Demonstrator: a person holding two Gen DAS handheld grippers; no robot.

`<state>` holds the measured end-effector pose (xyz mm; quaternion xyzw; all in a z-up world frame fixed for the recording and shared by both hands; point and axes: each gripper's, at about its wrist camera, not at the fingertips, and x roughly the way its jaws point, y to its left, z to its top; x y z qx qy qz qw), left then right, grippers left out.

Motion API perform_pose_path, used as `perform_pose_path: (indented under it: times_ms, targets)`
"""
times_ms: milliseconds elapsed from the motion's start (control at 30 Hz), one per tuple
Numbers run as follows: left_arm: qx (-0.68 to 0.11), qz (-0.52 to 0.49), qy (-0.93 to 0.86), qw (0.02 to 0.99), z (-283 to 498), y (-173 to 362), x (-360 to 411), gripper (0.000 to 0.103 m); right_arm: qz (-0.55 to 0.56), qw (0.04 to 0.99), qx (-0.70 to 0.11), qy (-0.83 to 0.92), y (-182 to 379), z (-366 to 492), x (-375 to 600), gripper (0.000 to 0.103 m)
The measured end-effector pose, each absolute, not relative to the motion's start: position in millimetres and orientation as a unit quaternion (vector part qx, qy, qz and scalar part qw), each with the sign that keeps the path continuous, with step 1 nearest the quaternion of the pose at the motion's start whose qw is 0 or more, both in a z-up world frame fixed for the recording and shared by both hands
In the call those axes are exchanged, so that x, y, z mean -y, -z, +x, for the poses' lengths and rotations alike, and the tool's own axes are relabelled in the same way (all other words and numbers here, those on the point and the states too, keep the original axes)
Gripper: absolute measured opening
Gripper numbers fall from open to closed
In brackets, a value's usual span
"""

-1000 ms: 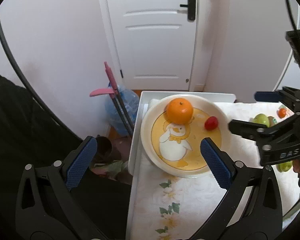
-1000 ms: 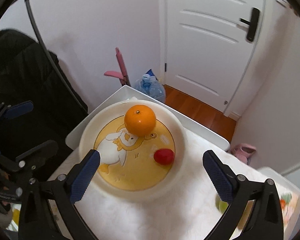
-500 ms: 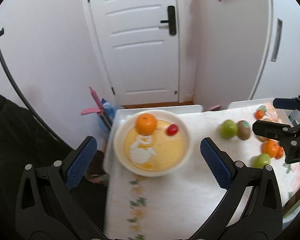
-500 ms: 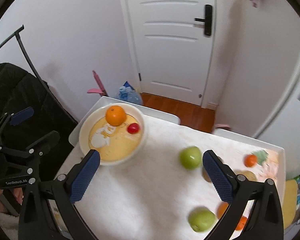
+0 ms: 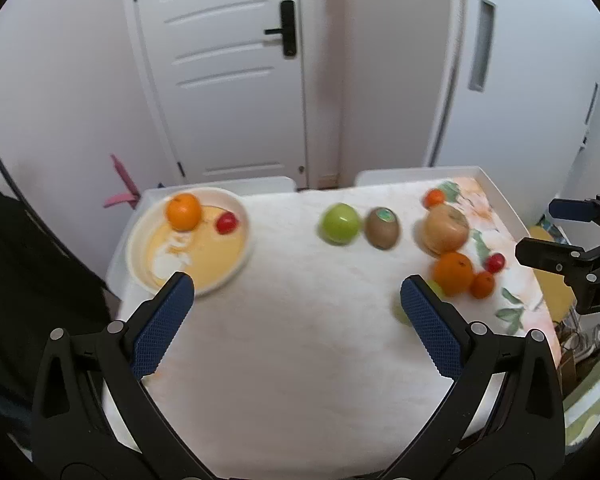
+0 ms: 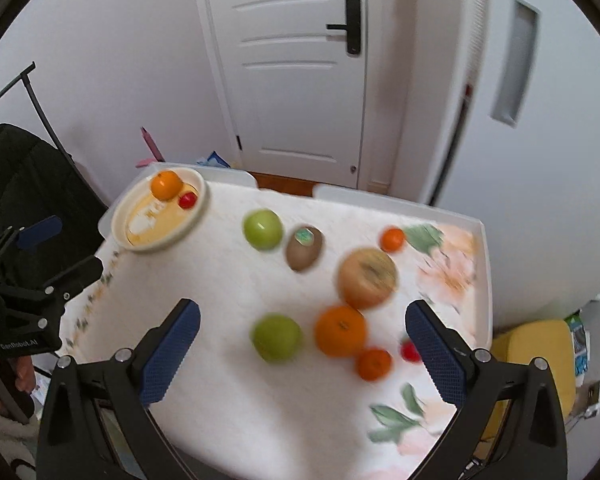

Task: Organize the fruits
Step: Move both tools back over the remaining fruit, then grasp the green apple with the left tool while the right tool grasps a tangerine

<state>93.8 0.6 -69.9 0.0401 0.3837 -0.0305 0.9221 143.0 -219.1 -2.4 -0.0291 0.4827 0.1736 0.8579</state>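
Green apple [image 5: 400, 312] half hidden behind left tool's [image 5: 296, 292] fingertip.

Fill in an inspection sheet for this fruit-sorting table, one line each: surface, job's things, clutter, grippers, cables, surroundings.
Surface: table under a white floral cloth, lying flat.
Job's things: plate at the far left corner holds an orange and a red fruit. Loose on the cloth: two green apples, kiwi, tan fruit, big orange, two small oranges, another red fruit.
Clutter: nothing seen on the table.
Grippers: left gripper and right gripper above the table, jaws wide apart, holding nothing.
Cables: nothing seen.
Surroundings: white door, closed; yellow cushion at right.
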Motion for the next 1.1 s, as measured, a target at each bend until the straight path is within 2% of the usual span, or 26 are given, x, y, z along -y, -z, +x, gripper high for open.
perform_pose_path:
  times_ms: [333, 667, 767, 867, 1000, 1033, 1100]
  targets:
    - [-0.397, 0.07, 0.067, 0.913, 90.5, 129.5, 69.2, 0.103, -0.032, 0.853, -0.492, -0.173, 49.0, 120.3, 283.6, 0.102]
    - [-0.408, 0.116, 0.113, 0.899, 109.2, 189.5, 110.6, 0.103, -0.024, 0.852, -0.493, -0.176, 99.8, 113.5, 302.4, 0.102]
    - [-0.412, 0.122, 0.117, 0.896, 116.1, 200.0, 116.7, 0.101, -0.022, 0.846, -0.501, -0.179, 112.2, 114.5, 301.8, 0.099]
    - [-0.419, 0.12, 0.119, 0.892, 121.6, 209.1, 119.2, 0.092, -0.021, 0.843, -0.506, -0.183, 121.4, 116.3, 298.8, 0.098]
    - [-0.428, 0.121, 0.122, 0.887, 126.4, 218.7, 119.9, 0.081, -0.021, 0.84, -0.509, -0.187, 131.6, 120.7, 294.9, 0.088]
    - [-0.431, 0.123, 0.122, 0.886, 127.2, 221.0, 120.1, 0.076, -0.021, 0.839, -0.511, -0.187, 134.2, 121.7, 293.7, 0.086]
    - [-0.437, 0.128, 0.122, 0.882, 129.0, 224.7, 120.7, 0.072, -0.019, 0.838, -0.512, -0.188, 137.4, 123.7, 292.4, 0.085]
